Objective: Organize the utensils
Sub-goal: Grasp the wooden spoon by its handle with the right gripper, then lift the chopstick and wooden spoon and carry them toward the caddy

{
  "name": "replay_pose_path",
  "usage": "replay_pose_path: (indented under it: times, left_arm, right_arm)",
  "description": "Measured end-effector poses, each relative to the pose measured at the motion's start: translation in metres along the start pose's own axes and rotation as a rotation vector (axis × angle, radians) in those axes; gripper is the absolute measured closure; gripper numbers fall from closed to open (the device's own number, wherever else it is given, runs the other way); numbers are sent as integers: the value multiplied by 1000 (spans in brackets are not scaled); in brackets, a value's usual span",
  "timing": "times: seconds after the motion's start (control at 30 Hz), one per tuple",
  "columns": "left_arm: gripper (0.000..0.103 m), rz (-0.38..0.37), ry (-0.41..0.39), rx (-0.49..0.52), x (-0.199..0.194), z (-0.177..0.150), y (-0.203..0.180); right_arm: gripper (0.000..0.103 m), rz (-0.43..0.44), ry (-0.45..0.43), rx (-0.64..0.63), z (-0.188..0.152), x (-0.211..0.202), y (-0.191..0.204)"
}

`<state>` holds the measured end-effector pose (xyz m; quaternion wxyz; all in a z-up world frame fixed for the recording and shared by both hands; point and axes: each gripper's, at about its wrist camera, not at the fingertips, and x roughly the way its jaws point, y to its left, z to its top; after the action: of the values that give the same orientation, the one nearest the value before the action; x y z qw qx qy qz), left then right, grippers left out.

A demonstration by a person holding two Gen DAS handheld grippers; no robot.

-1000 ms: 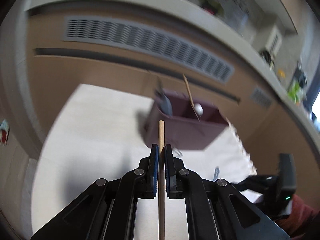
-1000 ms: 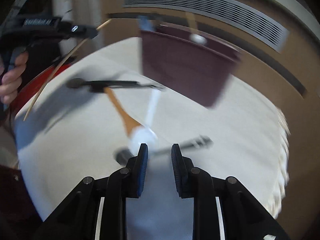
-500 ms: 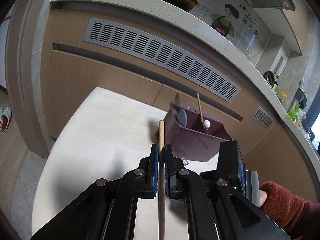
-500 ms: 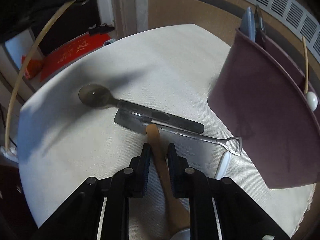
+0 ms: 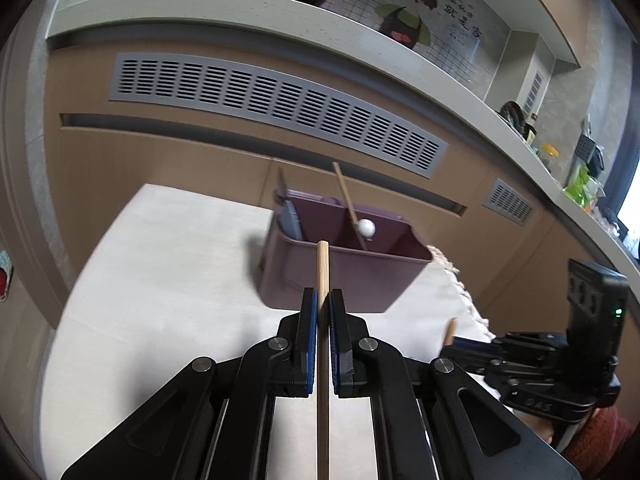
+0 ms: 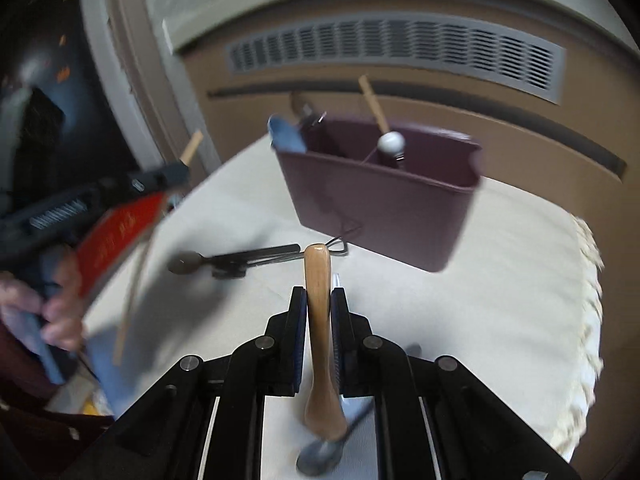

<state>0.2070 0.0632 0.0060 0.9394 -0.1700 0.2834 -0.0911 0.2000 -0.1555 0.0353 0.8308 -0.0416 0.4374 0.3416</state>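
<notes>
My left gripper (image 5: 323,300) is shut on a thin wooden chopstick (image 5: 322,268) that points at the purple utensil caddy (image 5: 348,276). The caddy holds a grey-blue utensil and a white-balled stick (image 5: 365,227). My right gripper (image 6: 319,300) has its jaws closing, with the pads pressing on a wooden-handled utensil (image 6: 318,276) raised above the cloth. The utensil's lower end is hidden under the gripper. The caddy (image 6: 384,208) stands just beyond it. In the right wrist view the left gripper (image 6: 176,172) sits at the left with its chopstick (image 6: 132,292).
A dark spoon (image 6: 192,262) and flat black and metal utensils lie on the cream cloth (image 6: 500,280) left of the caddy. A metal spoon (image 6: 320,454) lies under my right gripper. A cabinet with a grey vent (image 5: 280,104) rises behind the table. The cloth's fringed edge runs along the right.
The right gripper's jaws closed on the wooden handle and lifted it off the cloth, turning toward the caddy. The left gripper kept its chopstick and shifted slightly.
</notes>
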Motion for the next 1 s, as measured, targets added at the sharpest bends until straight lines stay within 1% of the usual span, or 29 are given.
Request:
replay_pose_path:
  times: [0.03,0.2,0.23,0.27,0.3,0.33,0.4,0.43,0.47,0.5,0.57,0.63,0.67,0.73,0.83,0.9,1.0]
  left_arm:
    - [97,-10,2,-3,1,-1,-4]
    - [97,-54,0,-2,4,-4,-24]
    - [97,-57,-5,1,3,-3,-27]
    - [97,-61,-16,0,2,0,-30]
    - [97,-71,-40,-4,-2,6,-33]
    - [97,-85,-78,1,-10,19,-38]
    - [97,-113,-196,37,-31,52,-53]
    - [97,-131,-260,55,-41,68,-59]
    - [97,-151,-352,62,-55,87,-66]
    - [97,-142,-427,66,-65,103,-71]
    - [97,-112,-539,98,-74,128,-83]
    - [97,-121,-617,103,-71,143,-88]
    - [97,-121,-650,103,-65,146,-88]
    - [97,-104,-706,112,-51,144,-85]
    - [97,-56,-754,126,-26,138,-78]
    - [97,-28,-761,126,-7,135,-68]
    - [97,-6,-733,111,19,131,-58]
  right_arm:
    - [93,-6,-17,25,-3,-10,-4]
    - [93,-27,-74,88,-6,-30,-22]
    - [93,-39,-83,93,-9,-35,-25]
    - [93,-50,-88,98,-6,-30,-27]
    - [93,-62,-99,106,-6,-34,-28]
    - [93,-69,-116,111,-3,-42,-29]
    - [93,-72,-169,106,11,-57,-29]
    - [93,-76,-199,98,19,-66,-28]
    - [93,-86,-250,79,32,-83,-26]
    - [93,-104,-304,53,47,-99,-23]
    - [93,-160,-396,6,79,-129,-15]
    - [93,-217,-459,-23,107,-147,-10]
    - [93,-226,-480,-31,116,-150,-9]
    - [93,-219,-509,-33,133,-151,-13]
    - [93,-210,-509,-18,144,-133,-23]
    - [93,-192,-484,2,147,-115,-33]
    - [93,-158,-435,35,148,-84,-45]
